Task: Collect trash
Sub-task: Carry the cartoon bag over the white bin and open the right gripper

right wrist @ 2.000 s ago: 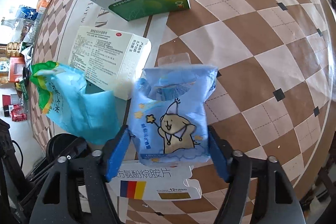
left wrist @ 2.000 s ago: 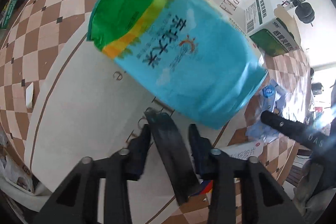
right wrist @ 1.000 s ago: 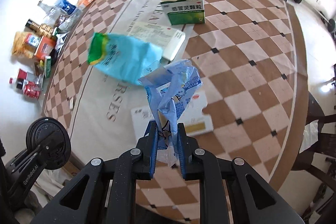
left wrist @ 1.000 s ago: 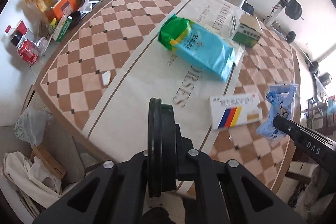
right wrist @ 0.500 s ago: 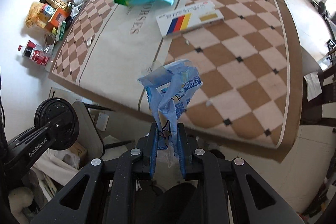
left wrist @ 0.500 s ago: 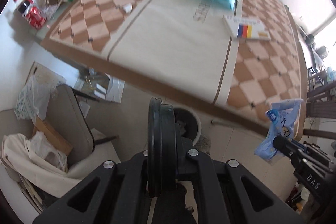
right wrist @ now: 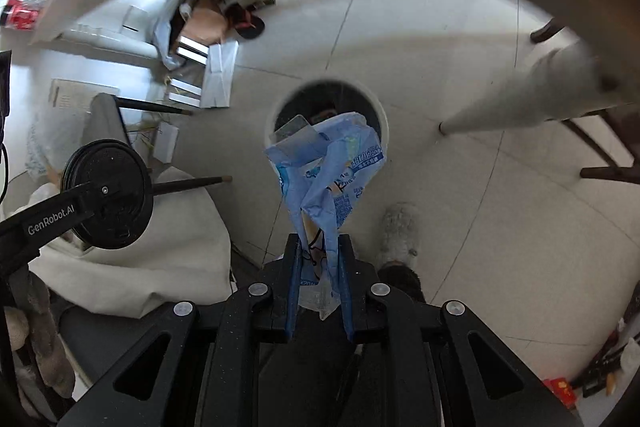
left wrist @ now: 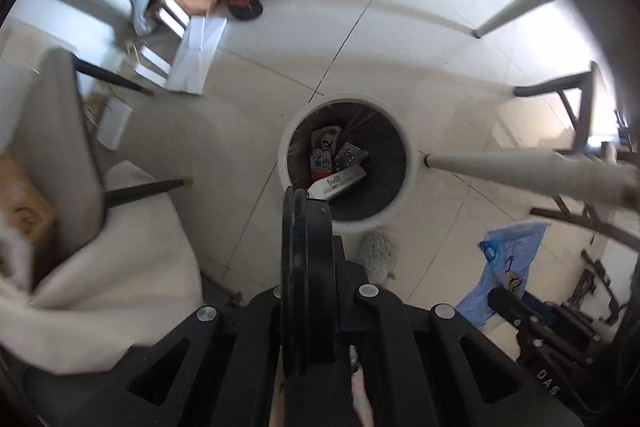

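Both views look down on a pale tiled floor (left wrist: 460, 39). A round white bin (left wrist: 404, 187) with a dark liner stands at centre, holding a few cartons and wrappers (left wrist: 334, 167). A white table leg (left wrist: 520, 173) slants in just right of the bin; a second leg (left wrist: 516, 9) stands farther off. To the left are a chair (left wrist: 60, 131) with dark legs and a white cloth (left wrist: 120, 267) draped near it. Far left lie flat white boxes (left wrist: 196, 55), a brown package and a black-and-red sandal (left wrist: 242, 1). A grey fluffy slipper (left wrist: 378, 257) sits just near the bin, on the side toward the cameras.

The left gripper (left wrist: 306, 215) is pressed together, with a black disc (left wrist: 306, 267) edge-on between its fingers, over the near rim of the bin.

The right gripper (right wrist: 318, 247) pinches the lower end of a crumpled blue bag (right wrist: 332, 167). The bag is thin film, light blue with darker blue print and a cartoon figure, twisted narrow at the grip and flaring at the free end. In the right wrist view it hangs in line with the bin mouth (right wrist: 326, 115), partly covering it; in the left wrist view the bag (left wrist: 508, 259) appears right of the bin, clear of the rim.
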Motion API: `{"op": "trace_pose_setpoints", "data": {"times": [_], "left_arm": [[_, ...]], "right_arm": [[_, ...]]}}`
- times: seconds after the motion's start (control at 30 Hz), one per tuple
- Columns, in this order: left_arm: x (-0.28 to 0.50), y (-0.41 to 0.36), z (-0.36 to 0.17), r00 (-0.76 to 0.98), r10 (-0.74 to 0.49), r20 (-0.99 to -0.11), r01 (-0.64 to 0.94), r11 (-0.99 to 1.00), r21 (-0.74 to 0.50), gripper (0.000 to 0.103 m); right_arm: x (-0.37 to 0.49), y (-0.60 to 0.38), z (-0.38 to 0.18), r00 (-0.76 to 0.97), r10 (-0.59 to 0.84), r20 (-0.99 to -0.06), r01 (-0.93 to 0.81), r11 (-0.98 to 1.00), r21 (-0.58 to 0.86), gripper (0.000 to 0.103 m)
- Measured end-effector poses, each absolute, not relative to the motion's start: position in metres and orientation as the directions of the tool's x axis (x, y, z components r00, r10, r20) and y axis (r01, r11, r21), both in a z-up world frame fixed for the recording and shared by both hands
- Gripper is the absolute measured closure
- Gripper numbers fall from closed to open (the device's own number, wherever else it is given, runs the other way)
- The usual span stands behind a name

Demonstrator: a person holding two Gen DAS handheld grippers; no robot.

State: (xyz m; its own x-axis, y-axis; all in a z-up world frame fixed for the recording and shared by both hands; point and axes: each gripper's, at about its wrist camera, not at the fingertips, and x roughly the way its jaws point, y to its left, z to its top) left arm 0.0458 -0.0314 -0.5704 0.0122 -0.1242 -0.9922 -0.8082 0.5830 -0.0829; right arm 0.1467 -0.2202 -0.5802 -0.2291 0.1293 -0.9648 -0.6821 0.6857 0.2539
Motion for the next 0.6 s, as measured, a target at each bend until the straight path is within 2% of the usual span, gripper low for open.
{"op": "trace_pose_setpoints", "data": {"times": [0.3,0.43,0.6], "left_arm": [[0.067,-0.006,-0.727,0.032,-0.279,-0.96,-0.811,0.554,-0.188,0.101],[0.075,-0.007,-0.756,0.04,-0.319,-0.947,-0.793,0.566,-0.224,0.101],[0.083,-0.01,-0.767,0.038,-0.33,-0.943,-0.77,0.592,-0.238,0.101]], "right_arm": [[0.185,-0.179,-0.758,-0.249,0.085,-0.965,-0.671,0.703,0.235,0.085],[0.195,-0.167,-0.803,-0.274,0.065,-0.959,-0.668,0.705,0.238,0.085],[0.198,-0.157,-0.833,-0.285,0.047,-0.957,-0.687,0.686,0.238,0.083]]}}
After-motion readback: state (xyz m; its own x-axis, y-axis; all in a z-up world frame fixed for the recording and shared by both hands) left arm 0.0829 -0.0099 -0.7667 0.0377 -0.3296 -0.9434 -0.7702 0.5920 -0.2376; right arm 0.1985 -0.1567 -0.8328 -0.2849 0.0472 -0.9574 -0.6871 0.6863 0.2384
